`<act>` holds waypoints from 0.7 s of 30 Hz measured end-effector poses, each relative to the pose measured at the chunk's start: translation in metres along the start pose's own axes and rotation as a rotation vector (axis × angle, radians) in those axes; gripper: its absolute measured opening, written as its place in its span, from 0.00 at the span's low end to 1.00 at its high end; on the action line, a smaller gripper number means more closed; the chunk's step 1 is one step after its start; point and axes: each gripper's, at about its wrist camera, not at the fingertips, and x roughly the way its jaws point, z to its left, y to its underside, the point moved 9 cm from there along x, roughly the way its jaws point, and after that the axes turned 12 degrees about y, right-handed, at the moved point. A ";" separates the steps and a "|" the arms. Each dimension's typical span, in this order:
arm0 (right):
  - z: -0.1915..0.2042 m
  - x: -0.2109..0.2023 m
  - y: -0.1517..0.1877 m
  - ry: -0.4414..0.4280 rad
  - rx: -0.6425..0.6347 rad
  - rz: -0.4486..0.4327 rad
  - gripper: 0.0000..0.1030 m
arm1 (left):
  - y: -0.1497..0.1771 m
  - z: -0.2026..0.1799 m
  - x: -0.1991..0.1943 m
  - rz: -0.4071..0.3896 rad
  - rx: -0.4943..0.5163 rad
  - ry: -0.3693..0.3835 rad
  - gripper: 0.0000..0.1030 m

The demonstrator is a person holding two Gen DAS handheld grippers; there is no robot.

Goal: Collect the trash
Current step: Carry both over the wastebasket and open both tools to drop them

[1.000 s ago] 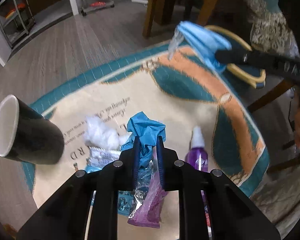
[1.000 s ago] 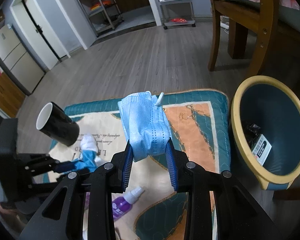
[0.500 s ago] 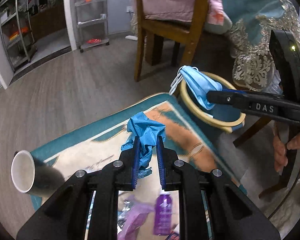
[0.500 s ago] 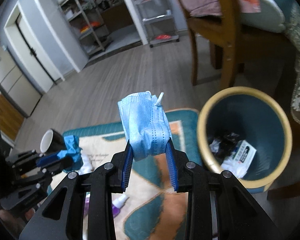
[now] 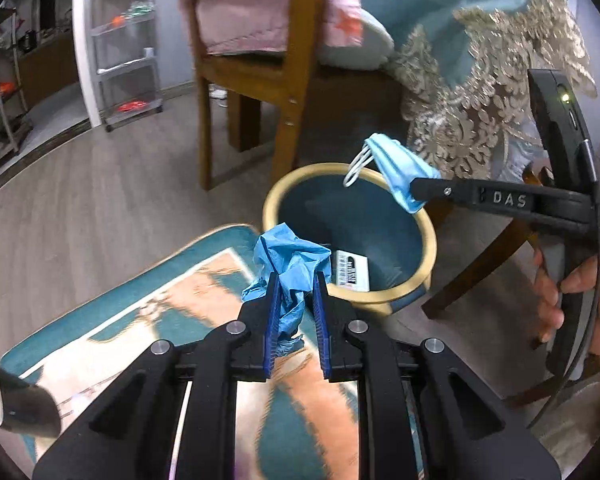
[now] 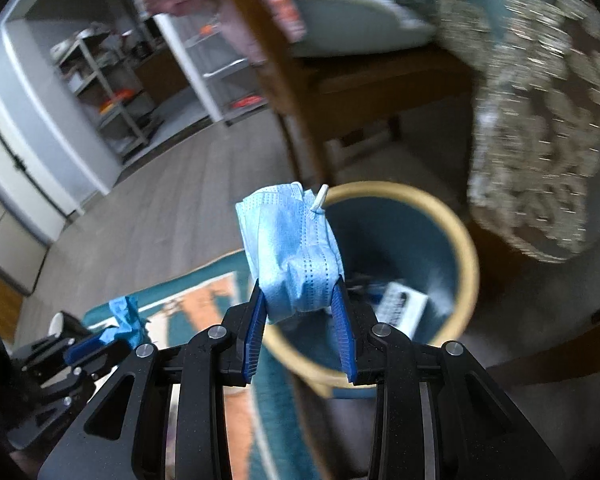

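Trash in my left wrist view: the left gripper (image 5: 296,300) is pinching a crumpled blue glove (image 5: 290,264), its length pointing up towards the bin (image 5: 430,240), whose near rim it is hiding. In my right wrist view, the right gripper (image 6: 300,304) is clamping a folded mask (image 6: 288,256) upright over the blurred bin's open mouth.

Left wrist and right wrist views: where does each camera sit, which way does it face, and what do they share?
Left wrist: on the left gripper, looking down over a crumpled blue glove at the trash bin; a hand shows.
Right wrist: on the right gripper, looking over a blue face mask into the bin.
Shared: bin, rug, both grippers.
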 end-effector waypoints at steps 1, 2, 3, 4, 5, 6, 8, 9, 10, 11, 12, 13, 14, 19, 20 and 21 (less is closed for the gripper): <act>-0.009 0.001 0.000 0.014 0.006 0.003 0.33 | -0.001 -0.002 0.007 0.007 0.006 0.003 0.15; -0.018 0.002 0.001 0.024 0.016 0.008 0.33 | -0.001 -0.005 0.014 0.015 0.012 0.007 0.15; -0.023 0.004 0.002 0.028 0.024 0.012 0.33 | 0.000 -0.007 0.019 0.021 0.013 0.010 0.15; -0.030 0.007 0.003 0.033 0.036 0.020 0.33 | 0.000 -0.009 0.027 0.031 0.012 0.015 0.15; -0.034 0.008 0.004 0.037 0.043 0.026 0.33 | 0.000 -0.011 0.033 0.038 0.011 0.019 0.15; -0.039 0.012 0.005 0.042 0.049 0.034 0.33 | 0.001 -0.013 0.039 0.043 0.009 0.024 0.15; -0.044 0.020 0.009 0.051 0.057 0.055 0.33 | 0.002 -0.016 0.049 0.053 0.006 0.037 0.15; -0.045 0.023 0.010 0.052 0.060 0.067 0.33 | 0.002 -0.018 0.053 0.056 0.007 0.040 0.15; -0.048 0.026 0.011 0.053 0.063 0.075 0.33 | 0.002 -0.022 0.059 0.061 0.013 0.044 0.15; -0.049 0.031 0.013 0.055 0.067 0.086 0.33 | 0.001 -0.024 0.065 0.064 0.020 0.047 0.15; -0.048 0.033 0.013 0.056 0.069 0.093 0.33 | 0.001 -0.026 0.069 0.067 0.024 0.050 0.15; -0.049 0.036 0.015 0.058 0.071 0.101 0.33 | 0.000 -0.029 0.075 0.070 0.029 0.053 0.15; -0.051 0.038 0.015 0.060 0.073 0.107 0.33 | 0.000 -0.031 0.081 0.072 0.032 0.059 0.15; -0.059 0.053 0.022 0.066 0.111 0.149 0.33 | -0.003 -0.033 0.104 0.066 0.016 0.102 0.15; -0.059 0.056 0.024 0.066 0.121 0.157 0.33 | -0.004 -0.032 0.108 0.066 0.018 0.101 0.15; -0.060 0.059 0.024 0.066 0.126 0.163 0.33 | -0.005 -0.033 0.111 0.067 0.018 0.101 0.15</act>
